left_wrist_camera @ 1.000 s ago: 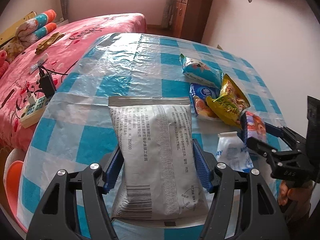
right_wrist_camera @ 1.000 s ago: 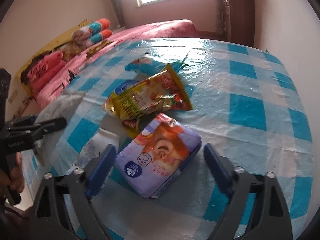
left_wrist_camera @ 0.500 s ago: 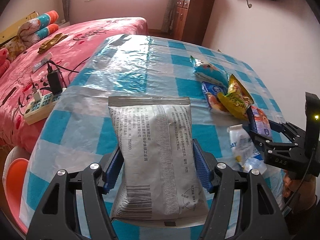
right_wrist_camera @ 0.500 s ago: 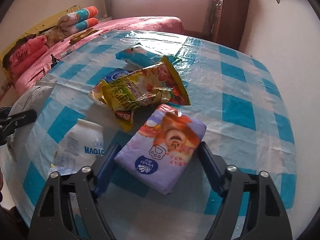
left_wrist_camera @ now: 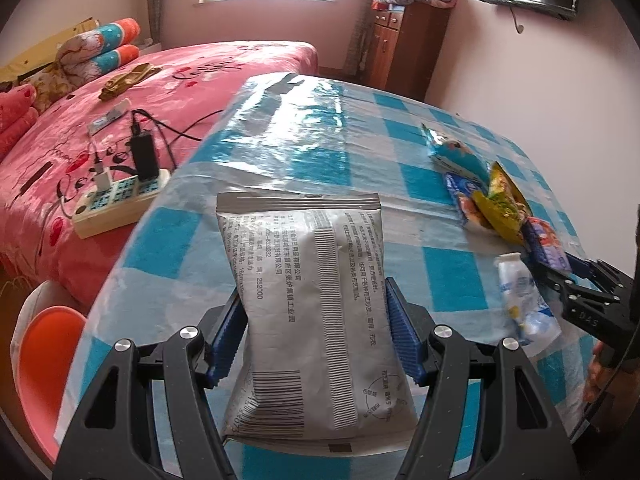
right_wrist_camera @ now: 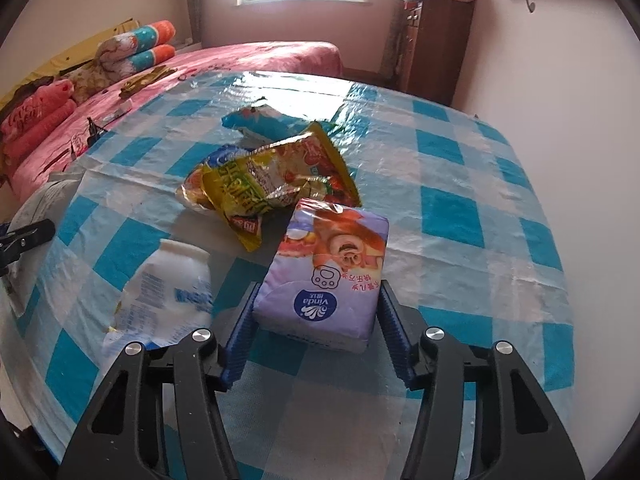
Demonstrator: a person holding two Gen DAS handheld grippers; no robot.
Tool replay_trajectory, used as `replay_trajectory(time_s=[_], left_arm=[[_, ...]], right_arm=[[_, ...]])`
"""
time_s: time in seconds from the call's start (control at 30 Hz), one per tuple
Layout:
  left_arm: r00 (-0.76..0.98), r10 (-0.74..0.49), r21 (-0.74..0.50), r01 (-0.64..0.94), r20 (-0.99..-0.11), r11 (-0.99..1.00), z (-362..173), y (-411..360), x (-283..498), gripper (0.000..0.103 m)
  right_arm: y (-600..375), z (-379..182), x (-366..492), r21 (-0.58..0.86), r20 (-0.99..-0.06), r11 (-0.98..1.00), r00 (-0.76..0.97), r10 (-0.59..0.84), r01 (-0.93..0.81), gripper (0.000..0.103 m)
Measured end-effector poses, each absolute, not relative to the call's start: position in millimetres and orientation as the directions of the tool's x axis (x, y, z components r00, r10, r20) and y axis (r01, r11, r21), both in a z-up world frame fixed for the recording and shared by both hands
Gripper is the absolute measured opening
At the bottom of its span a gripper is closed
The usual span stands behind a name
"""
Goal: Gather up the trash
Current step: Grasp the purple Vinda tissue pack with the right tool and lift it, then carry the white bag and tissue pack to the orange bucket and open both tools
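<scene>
Nearest, the left gripper clamps the grey printed packet across its middle, so it stands lifted off the checked table; the right gripper has narrowed onto the purple tissue pack, pads touching both sides, judged a firm hold for carrying off; a second ago those jaws stood wide around it. Just beside it lies the crushed white bottle; beyond, the yellow snack bag and blue wrapper wait uncollected; the left view has swung toward the pink bed.
</scene>
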State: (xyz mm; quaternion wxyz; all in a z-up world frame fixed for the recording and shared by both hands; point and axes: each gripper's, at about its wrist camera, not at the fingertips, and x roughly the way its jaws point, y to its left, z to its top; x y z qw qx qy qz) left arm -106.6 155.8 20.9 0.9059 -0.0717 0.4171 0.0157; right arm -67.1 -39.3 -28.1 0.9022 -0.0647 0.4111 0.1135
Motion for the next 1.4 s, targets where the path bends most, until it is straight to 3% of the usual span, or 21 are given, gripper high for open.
replay_trajectory(time_s=[0.37, 0.77, 1.07, 1.4], left_arm=[[0.678, 0.082, -0.067, -0.191, -0.731, 0.979, 31, 202, -122, 0.066], [0.659, 0.217, -0.002, -0.315, -0.720, 0.949, 36, 258, -154, 0.066], [0.602, 0.309, 0.043, -0.414, -0.736, 0.909, 22, 305, -183, 0.066], [0.519, 0.377, 0.060, -0.527, -0.767, 0.848, 2, 358, -215, 0.067]], right_arm=[[-17, 6, -81, -0.049, -0.687, 0.962, 0.708, 0.162, -0.268, 0.058], [56, 36, -99, -0.033, -0.659, 0.900, 0.687, 0.307, -0.434, 0.058], [145, 41, -118, 0.019, -0.674, 0.775, 0.565, 0.477, -0.631, 0.058], [252, 37, -156, -0.014, -0.689, 0.573, 0.423, 0.589, -0.820, 0.058]])
